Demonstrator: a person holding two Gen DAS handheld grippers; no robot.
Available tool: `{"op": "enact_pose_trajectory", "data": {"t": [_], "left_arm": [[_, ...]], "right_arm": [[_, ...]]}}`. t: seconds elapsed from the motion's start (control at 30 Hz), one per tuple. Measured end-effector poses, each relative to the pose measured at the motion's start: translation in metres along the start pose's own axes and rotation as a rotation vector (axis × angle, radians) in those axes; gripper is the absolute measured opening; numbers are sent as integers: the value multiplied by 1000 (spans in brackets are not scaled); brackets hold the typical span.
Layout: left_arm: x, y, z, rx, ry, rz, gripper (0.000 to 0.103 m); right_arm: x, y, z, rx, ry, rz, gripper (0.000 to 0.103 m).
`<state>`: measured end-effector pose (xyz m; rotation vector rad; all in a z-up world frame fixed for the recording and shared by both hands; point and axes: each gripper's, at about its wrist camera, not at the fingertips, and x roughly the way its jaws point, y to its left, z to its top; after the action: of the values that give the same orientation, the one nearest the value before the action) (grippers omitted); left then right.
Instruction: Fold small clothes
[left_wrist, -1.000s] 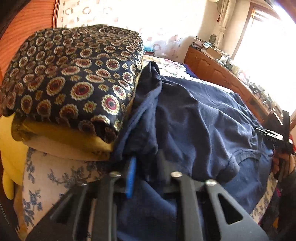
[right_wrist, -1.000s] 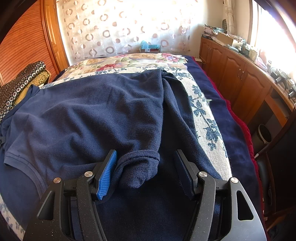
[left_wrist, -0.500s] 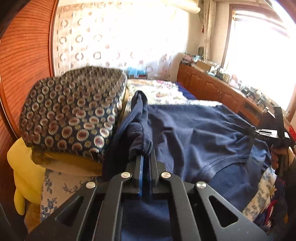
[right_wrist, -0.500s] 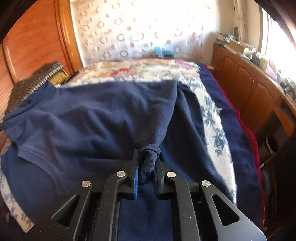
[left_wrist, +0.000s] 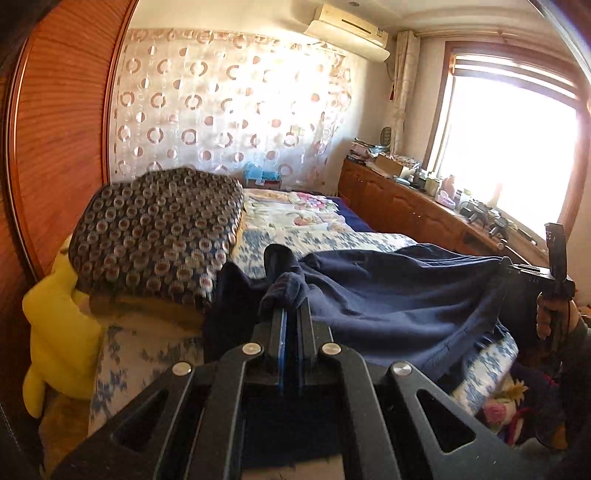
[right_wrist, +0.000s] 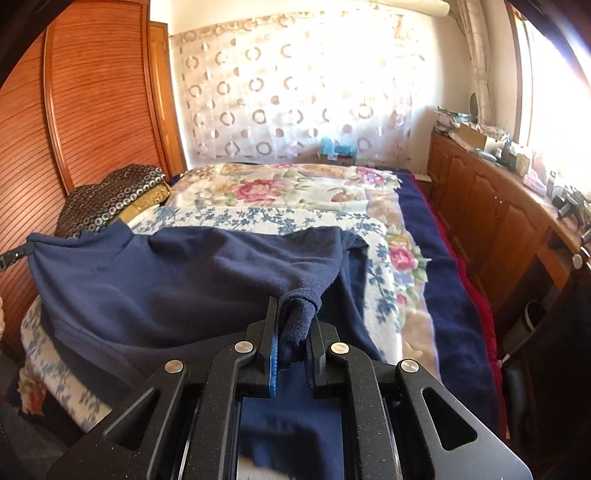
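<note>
Left gripper is clamped on one bunched corner of the navy shirt; right gripper is pinching another. The shirt hangs stretched between them, lifted above the floral bedspread. Beyond, a patterned cushion sits by the wooden headboard.

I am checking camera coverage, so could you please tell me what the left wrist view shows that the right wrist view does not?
Only the left wrist view shows the air conditioner, the yellow plush toy and the person's hand holding the right gripper. Only the right wrist view shows the red blanket edge on the bed's far side. Both show the navy shirt, pinched by both grippers, with the left gripper closed on a bunched piece, and the patterned cushion.
</note>
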<state>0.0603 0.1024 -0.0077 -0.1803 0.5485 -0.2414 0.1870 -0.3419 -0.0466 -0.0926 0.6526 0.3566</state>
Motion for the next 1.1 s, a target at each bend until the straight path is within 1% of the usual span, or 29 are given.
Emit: {"op": "enact_pose_trajectory", "data": {"t": [0.03,0.1,0.17,0.3,0.37,0.4,0.47,0.53,0.57,0.6,0.67,0.77,0.83,0.93,1.0,1.1], "left_arm": [[-5,0,-5,-2,0,-2,0],[-9,-2,-14,8,9,20,0],[-2,-1,-27,14,54,45,1],[16,0,-50,16,138,81,5],[21,1,-58,18,160,84,9],[23,0,-59,24,167,91,10],[23,-1,-61,37,172,96,14],[22,0,-59,37,172,94,17],[20,0,-58,34,169,95,18],[17,1,-59,33,166,93,19],[10,2,-59,28,151,98,24],[2,6,-60,17,140,120,27],[5,10,-60,20,148,145,28],[15,18,-62,11,182,164,31],[25,24,-68,-3,221,175,31],[37,34,-76,-38,274,158,31]], "right_arm": [[-5,-2,-2,4,-1,3,8],[-17,-4,-9,13,-8,2,8],[-19,-7,-18,26,0,-6,8],[5,-10,-50,32,114,-20,9],[10,-11,-58,43,133,-15,9],[11,-12,-61,56,133,-8,13],[9,-13,-62,68,126,-10,17],[7,-12,-63,60,125,-26,26],[5,-10,-63,53,124,-44,37],[3,-9,-62,47,121,-57,45],[-2,-9,-62,37,108,-71,48],[-7,-6,-62,26,90,-88,52],[-10,-4,-60,22,76,-89,53],[-14,1,-58,23,60,-71,54],[-13,6,-56,18,57,-61,54],[-11,14,-55,5,56,-44,54]]}}
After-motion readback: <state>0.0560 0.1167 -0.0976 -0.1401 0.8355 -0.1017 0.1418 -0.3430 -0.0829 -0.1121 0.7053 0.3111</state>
